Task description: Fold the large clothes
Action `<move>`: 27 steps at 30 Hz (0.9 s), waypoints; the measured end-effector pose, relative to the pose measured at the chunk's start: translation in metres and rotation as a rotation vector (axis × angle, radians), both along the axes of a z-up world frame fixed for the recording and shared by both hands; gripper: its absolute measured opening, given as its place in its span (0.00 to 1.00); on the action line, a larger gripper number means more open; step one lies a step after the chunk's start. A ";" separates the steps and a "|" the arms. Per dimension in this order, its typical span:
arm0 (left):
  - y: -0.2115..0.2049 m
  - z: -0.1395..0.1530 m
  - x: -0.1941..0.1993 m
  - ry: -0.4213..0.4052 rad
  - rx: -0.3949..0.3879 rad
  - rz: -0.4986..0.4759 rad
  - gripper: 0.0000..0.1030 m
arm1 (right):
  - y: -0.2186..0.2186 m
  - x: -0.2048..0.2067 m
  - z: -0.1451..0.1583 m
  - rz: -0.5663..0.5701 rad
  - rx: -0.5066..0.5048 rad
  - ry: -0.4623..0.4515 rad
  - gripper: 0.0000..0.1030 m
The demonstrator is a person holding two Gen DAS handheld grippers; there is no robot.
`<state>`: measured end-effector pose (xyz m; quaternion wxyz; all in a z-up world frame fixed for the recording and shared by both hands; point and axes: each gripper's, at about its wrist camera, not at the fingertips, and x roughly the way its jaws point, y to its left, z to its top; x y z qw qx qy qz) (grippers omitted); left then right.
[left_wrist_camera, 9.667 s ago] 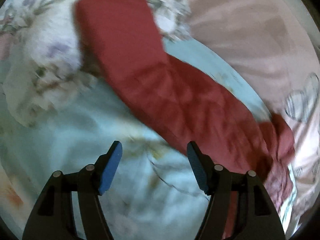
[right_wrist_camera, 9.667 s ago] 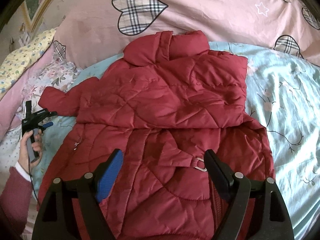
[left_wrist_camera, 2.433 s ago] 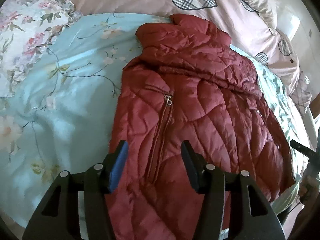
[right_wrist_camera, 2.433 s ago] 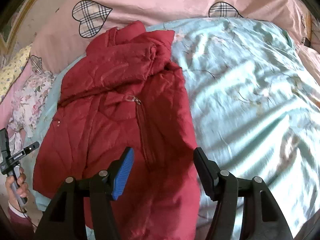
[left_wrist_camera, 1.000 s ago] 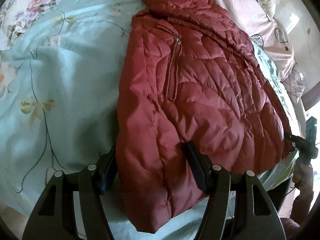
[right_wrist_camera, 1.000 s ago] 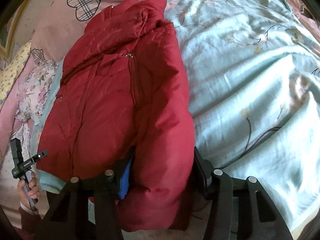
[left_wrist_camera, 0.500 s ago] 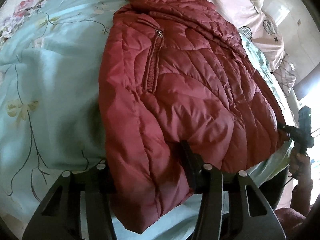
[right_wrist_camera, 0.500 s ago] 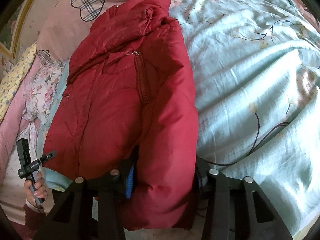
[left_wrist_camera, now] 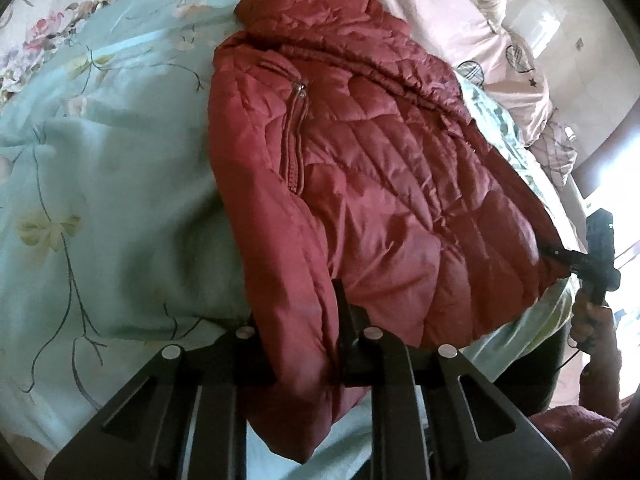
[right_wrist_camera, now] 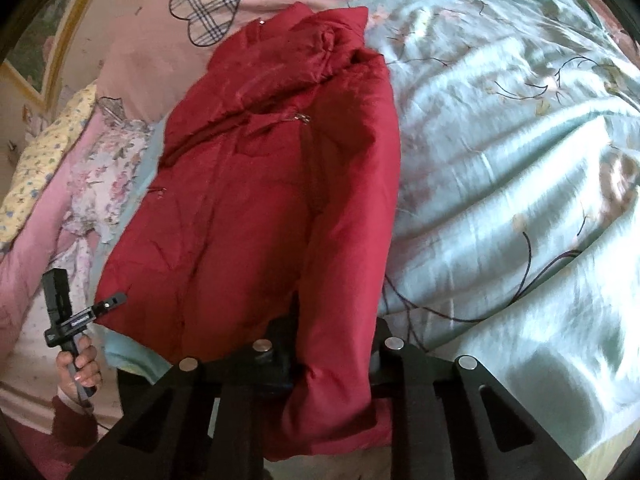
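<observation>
A red quilted jacket [left_wrist_camera: 380,168] lies folded lengthwise on the bed, collar at the far end and hem toward me. My left gripper [left_wrist_camera: 298,320] has one bottom corner of the hem between its jaws, which are closing and pinch the fabric. The right wrist view shows the same jacket [right_wrist_camera: 260,200], where my right gripper [right_wrist_camera: 334,344] is closing on the other bottom corner. The padded cloth hides both pairs of pads. Each view also shows the other gripper at the jacket's far corner, held by a hand [right_wrist_camera: 78,364].
The jacket rests on a light blue flowered bedspread [right_wrist_camera: 500,160] that reaches far out beside it. Pink bedding with plaid hearts [right_wrist_camera: 160,20] lies beyond the collar. A flowered cloth [right_wrist_camera: 108,168] sits by the jacket's left side. The bed's near edge [left_wrist_camera: 520,344] runs just under the hem.
Both pairs of jaws have narrowed around the hem corners and now squeeze the fabric. The grippers have stayed almost in place, tilting slightly.
</observation>
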<state>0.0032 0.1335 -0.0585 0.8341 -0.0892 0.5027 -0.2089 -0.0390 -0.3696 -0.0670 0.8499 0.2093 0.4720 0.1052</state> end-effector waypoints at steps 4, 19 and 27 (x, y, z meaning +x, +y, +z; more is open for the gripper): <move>0.005 0.011 0.001 -0.020 -0.021 -0.009 0.15 | -0.006 -0.006 0.009 0.025 0.063 -0.034 0.18; 0.020 0.087 0.033 -0.217 -0.102 0.033 0.14 | -0.021 0.011 0.063 0.029 0.221 -0.249 0.17; 0.011 0.117 0.068 -0.301 -0.115 0.111 0.14 | -0.024 0.042 0.091 -0.039 0.209 -0.349 0.17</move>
